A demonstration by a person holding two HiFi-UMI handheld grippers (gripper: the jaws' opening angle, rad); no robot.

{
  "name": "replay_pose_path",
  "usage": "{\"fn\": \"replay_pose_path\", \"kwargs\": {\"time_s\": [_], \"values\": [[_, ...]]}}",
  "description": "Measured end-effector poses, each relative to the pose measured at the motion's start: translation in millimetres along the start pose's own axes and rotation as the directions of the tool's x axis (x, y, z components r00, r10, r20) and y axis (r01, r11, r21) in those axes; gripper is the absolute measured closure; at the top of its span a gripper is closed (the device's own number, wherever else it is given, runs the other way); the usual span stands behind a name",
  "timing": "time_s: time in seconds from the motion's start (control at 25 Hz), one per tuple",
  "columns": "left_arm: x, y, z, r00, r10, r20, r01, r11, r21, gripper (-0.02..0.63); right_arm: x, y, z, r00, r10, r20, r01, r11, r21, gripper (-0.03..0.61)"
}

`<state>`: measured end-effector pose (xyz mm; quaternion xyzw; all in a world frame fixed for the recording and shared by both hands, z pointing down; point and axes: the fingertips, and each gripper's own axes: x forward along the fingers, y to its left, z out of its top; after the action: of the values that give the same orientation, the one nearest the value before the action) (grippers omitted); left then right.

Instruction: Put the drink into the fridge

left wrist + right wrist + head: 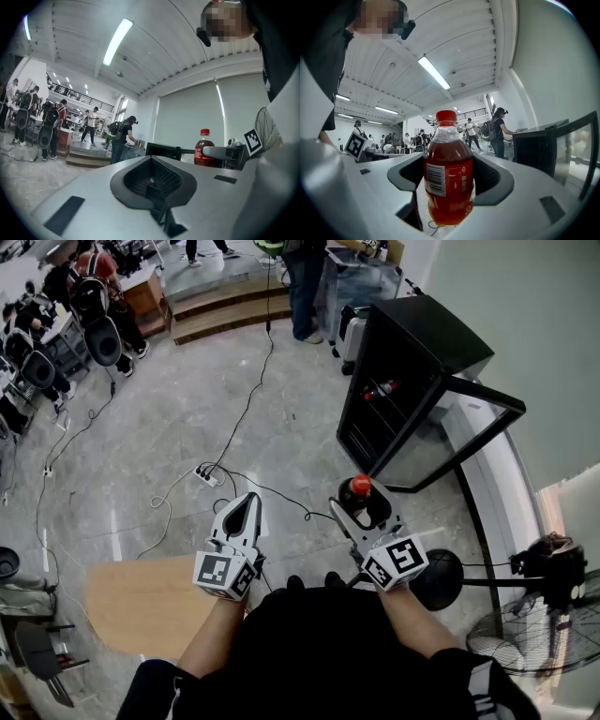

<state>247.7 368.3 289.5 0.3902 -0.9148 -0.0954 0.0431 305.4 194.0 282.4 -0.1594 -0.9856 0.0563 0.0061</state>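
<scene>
Drink bottle (pixel 449 173) upright in air, near the open fridge (pixel 412 371), gripped at label height by right gripper (pixel 367 512), fingers wide on it. Left gripper (pixel 152 183) closed, empty. Prob. full: heavyish, smooth plastic, may slip; mid-body hold suits.

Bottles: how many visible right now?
2. One drink bottle is clamped in the right gripper. A second bottle is on a shelf inside the open fridge. The dark fridge interior may hide more.
</scene>
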Motion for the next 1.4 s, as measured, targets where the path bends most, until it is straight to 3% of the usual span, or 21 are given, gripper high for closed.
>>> {"fn": "replay_pose_path", "kwargs": {"time_s": [0.6, 0.88, 1.16, 1.4], "values": [[-7.4, 19.3, -2.5, 0.998, -0.068, 0.000, 0.068, 0.998, -0.007, 0.598, 18.5, 22.2, -8.1, 1.000, -0.010, 0.006, 0.010, 1.000, 0.019, 0.276], [-12.1, 41.6, -7.1, 0.999, -0.043, -0.004, 0.043, 0.998, -0.040, 0.598, 21.8, 24.2, -9.1, 1.000, -0.027, 0.008, 0.027, 0.999, 0.018, 0.276], [-15.4, 74.1, -6.0, 1.000, -0.006, -0.002, 0.006, 1.000, 0.000, 0.598, 28.0, 27.4, -10.3, 1.000, -0.031, 0.006, 0.031, 0.999, 0.011, 0.276], [-3.6, 80.1, -17.6, 0.999, -0.042, -0.011, 0.042, 0.998, -0.050, 0.598, 40.1, 19.4, -14.4, 0.999, -0.035, -0.001, 0.035, 0.999, 0.020, 0.276]]}}
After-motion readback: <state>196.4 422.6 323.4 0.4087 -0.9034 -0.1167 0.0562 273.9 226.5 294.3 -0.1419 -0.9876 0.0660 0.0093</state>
